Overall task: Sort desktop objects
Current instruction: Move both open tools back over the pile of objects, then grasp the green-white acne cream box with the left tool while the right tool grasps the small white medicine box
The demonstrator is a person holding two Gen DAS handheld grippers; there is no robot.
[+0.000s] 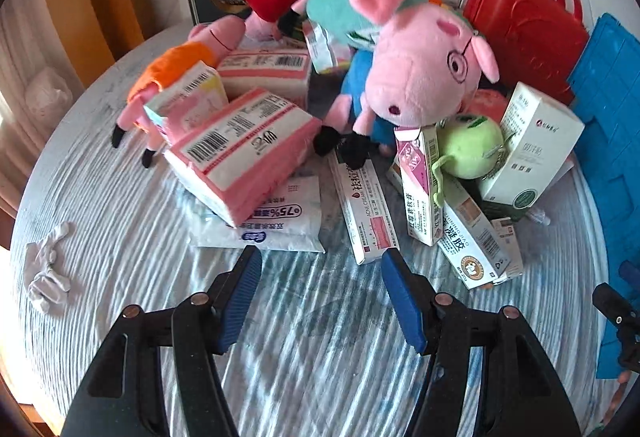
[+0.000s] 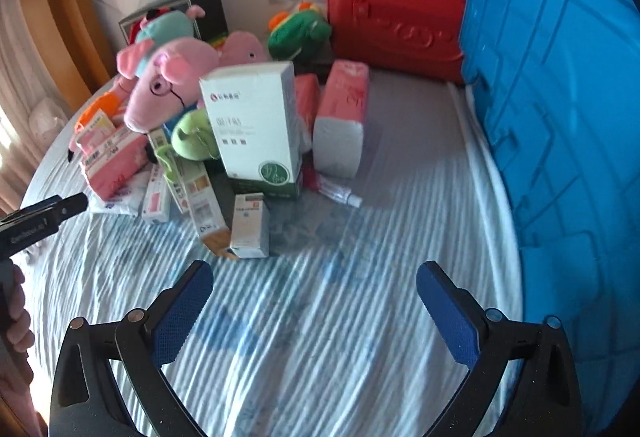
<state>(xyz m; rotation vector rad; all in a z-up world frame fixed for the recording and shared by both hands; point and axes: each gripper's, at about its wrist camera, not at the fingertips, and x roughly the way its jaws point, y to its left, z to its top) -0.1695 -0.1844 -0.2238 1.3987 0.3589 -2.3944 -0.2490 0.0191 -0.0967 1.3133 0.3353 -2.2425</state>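
Left gripper (image 1: pixel 320 257): jaws apart, empty, over the striped blue-white cloth (image 1: pixel 320 337); just beyond, slightly right, the long white-and-pink cream carton (image 1: pixel 366 209), long axis running near to far. Right gripper (image 2: pixel 314 277): jaws wide, empty; small upright white medicine box (image 2: pixel 250 225) just beyond, left. Farther off, pink plush pig (image 1: pixel 424 73), red plastic case (image 2: pixel 396 5); blue plastic crate (image 2: pixel 560 117) on the right.

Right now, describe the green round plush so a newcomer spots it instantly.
Start at the big pink pig plush with glasses in the pile. Just below its snout, beside the tall white box, sits the green round plush: the only apple-green ball among flat cartons.
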